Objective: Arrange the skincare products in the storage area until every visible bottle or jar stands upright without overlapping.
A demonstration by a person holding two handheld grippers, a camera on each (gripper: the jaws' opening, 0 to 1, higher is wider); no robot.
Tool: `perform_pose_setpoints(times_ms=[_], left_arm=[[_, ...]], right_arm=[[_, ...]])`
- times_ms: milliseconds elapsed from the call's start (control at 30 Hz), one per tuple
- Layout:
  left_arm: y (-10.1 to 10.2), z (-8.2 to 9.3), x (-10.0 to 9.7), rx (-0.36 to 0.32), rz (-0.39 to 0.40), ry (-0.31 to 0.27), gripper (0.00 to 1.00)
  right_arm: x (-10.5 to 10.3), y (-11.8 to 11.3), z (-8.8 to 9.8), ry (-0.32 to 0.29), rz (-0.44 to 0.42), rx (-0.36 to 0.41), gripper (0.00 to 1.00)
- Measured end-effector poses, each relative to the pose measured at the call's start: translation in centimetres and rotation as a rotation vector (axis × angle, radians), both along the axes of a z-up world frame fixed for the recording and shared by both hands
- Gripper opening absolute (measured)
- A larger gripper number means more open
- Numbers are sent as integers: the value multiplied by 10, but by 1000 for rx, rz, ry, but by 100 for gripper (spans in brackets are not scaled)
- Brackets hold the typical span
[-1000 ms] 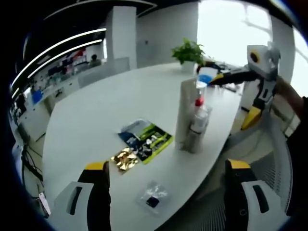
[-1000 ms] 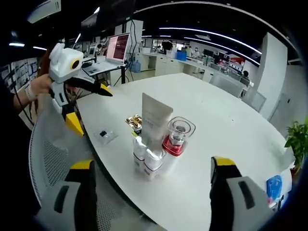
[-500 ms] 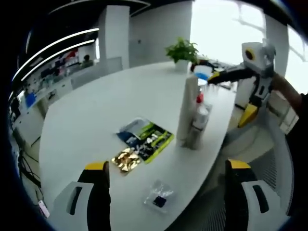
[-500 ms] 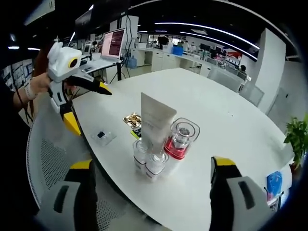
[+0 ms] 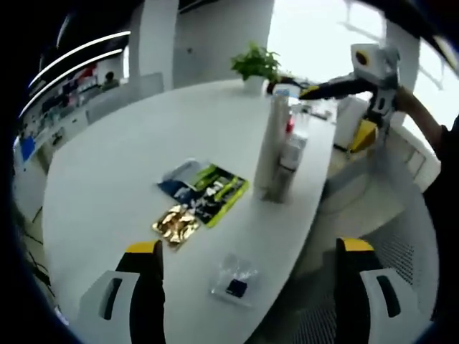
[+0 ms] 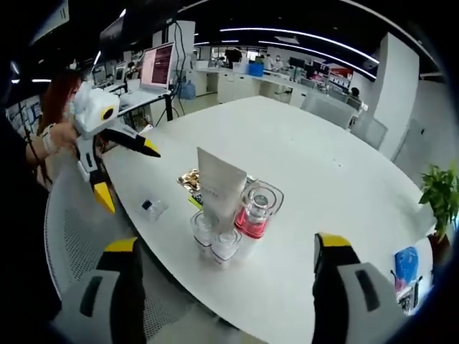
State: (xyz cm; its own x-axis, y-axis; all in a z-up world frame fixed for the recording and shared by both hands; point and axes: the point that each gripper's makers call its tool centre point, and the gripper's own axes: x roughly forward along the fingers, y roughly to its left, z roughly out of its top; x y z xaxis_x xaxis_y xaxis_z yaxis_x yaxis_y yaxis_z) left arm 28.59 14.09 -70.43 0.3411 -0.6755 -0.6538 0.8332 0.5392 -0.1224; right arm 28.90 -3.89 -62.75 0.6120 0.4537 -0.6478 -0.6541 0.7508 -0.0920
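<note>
On the white table [image 6: 330, 172], near its edge, the skincare products stand upright in a tight cluster. They are a tall white tube [image 6: 219, 188], a red-based jar with a clear lid [image 6: 257, 211] and two small clear bottles [image 6: 203, 228]. The left gripper view shows the tube [image 5: 272, 154] with the small bottles [image 5: 287, 168] beside it. My right gripper [image 6: 228, 247] is open in front of the cluster, off the table's edge. My left gripper [image 5: 249, 246] is open, short of the cluster. Across the cluster, each gripper sees the other: the right gripper [image 5: 333, 111] and the left gripper [image 6: 125, 174], both open.
Flat green and blue sachets [image 5: 204, 193], a gold packet [image 5: 174, 226] and a small clear bag [image 5: 233, 281] lie on the table left of the cluster. A potted plant [image 5: 254, 66] stands at the far edge. A mesh chair [image 6: 79, 236] and a laptop [image 6: 156, 68] are off the table.
Both views have drifted a little with the hands. The products and packets stand as before, and both grippers stay open with nothing in them.
</note>
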Motion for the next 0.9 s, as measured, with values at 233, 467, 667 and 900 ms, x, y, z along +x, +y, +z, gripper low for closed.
perform_pose_setpoints(times_ms=[233,467,667,900], left_arm=[[10,-21,16,64,-27,-32,94],[26,-48,31,155,-17,-44,90],[36,-62,37,199,-8,-35,86],[47,-79,41,272,-14,-16,85]], right_arm=[[20,-4,22,-25,-3,-4,99],[38,0,37,-26,22,21,99],[55,6,42,-27,64,15,99],[75,10,54,-36,83,31,99]])
